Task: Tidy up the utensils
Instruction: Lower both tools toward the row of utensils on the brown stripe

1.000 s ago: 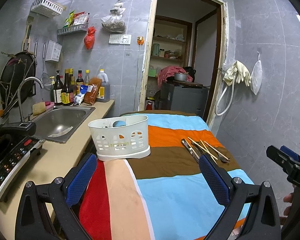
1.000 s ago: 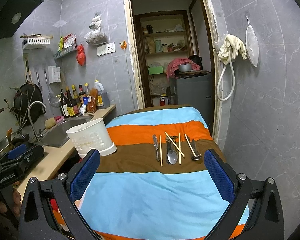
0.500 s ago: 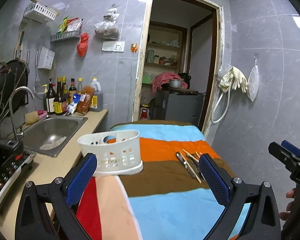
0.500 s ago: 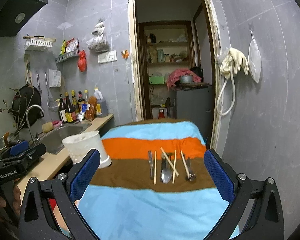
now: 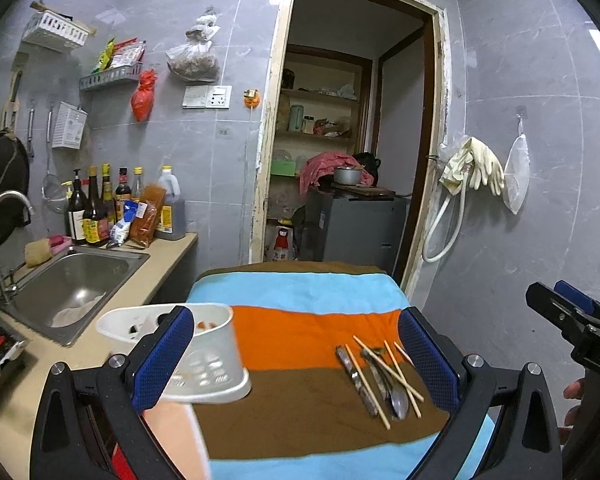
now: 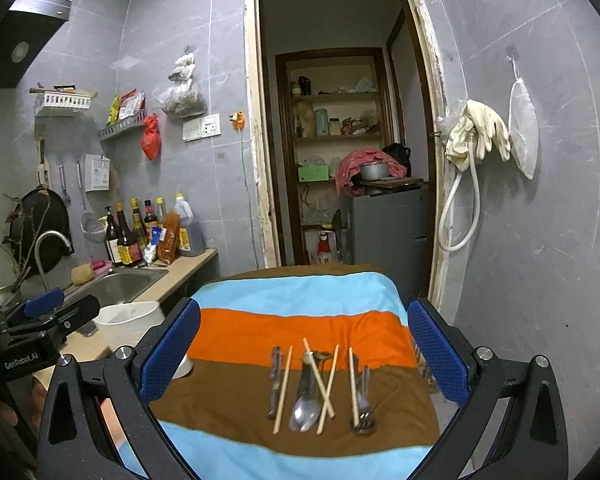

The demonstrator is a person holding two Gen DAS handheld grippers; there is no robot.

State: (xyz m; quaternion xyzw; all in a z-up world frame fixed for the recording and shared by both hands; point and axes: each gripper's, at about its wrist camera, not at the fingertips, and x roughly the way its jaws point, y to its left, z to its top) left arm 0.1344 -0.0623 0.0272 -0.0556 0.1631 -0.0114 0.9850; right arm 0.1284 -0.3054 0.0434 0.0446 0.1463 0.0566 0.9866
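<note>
The left gripper (image 5: 296,352) gapes wide, empty; the white utensil holder (image 5: 204,356) sits behind its left finger; the right gripper (image 6: 304,348) is likewise spread, with knife (image 6: 275,380), spoon (image 6: 305,400), chopsticks (image 6: 328,388) and fork (image 6: 365,404) between its jaws on the striped cloth (image 6: 300,324).

Chopsticks (image 6: 282,390), spoon (image 6: 304,412) and fork (image 6: 364,420) flat on brown stripe; white caddy (image 5: 204,360) upright, well apart.
</note>
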